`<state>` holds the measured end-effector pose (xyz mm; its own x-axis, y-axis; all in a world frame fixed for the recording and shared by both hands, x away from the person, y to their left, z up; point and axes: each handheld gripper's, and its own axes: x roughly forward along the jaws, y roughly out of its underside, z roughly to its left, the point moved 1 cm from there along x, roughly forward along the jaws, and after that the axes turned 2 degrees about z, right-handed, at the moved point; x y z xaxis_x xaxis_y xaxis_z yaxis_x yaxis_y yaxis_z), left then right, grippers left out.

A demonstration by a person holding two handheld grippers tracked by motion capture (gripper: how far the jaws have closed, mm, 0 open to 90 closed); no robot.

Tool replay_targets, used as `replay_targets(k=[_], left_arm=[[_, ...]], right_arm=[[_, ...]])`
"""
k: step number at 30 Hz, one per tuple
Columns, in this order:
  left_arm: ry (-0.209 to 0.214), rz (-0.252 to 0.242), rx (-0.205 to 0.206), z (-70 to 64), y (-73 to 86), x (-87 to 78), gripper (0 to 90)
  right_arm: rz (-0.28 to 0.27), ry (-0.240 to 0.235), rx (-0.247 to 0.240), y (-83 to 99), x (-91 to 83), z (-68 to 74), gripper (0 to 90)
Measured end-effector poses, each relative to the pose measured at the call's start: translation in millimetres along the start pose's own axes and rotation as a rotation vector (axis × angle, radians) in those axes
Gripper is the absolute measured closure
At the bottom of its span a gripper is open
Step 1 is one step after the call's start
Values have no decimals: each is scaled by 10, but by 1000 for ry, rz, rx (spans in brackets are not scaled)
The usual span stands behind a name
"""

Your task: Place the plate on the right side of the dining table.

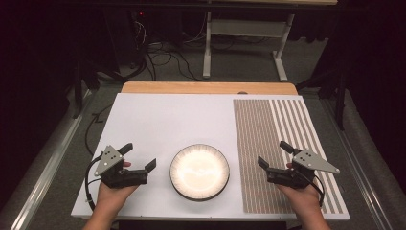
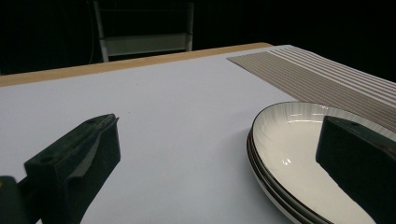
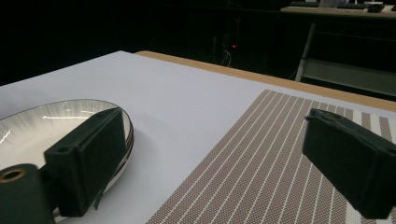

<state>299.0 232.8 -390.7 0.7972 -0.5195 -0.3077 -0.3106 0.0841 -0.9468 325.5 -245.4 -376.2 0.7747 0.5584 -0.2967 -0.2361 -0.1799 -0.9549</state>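
plates (image 1: 199, 171) stacked, count unclear | left gripper (image 1: 140, 157) agape | right gripper (image 1: 273, 154) agape

The stack of plates (image 1: 199, 171) sits on the bench (image 1: 158, 120) near its near edge, between my left claw (image 1: 140, 155) and my right claw (image 1: 270, 153). The placemat (image 1: 268, 139) lies right of the plates, under my right claw.

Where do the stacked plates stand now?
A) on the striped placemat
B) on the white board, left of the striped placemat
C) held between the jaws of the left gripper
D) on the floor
B: the stacked plates rest on the bare white board, apart from the striped placemat to their right.
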Motion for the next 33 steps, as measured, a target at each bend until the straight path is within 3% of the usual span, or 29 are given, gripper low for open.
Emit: replay_targets(k=[12,15,21,33], left_arm=[[-4,10,13,-16,-6,5,7],[-23,22,17,-16,-9,6,8],[-50,42,19,-2,-17,4,15],[-44,33,53,8,-11,-36,71]], right_arm=[[54,1,-3,-67,-7,115,316],[71,3,-15,-71,2,135,380],[99,-17,-45,-74,25,192,525],[140,-65,-70,-61,54,250,800]])
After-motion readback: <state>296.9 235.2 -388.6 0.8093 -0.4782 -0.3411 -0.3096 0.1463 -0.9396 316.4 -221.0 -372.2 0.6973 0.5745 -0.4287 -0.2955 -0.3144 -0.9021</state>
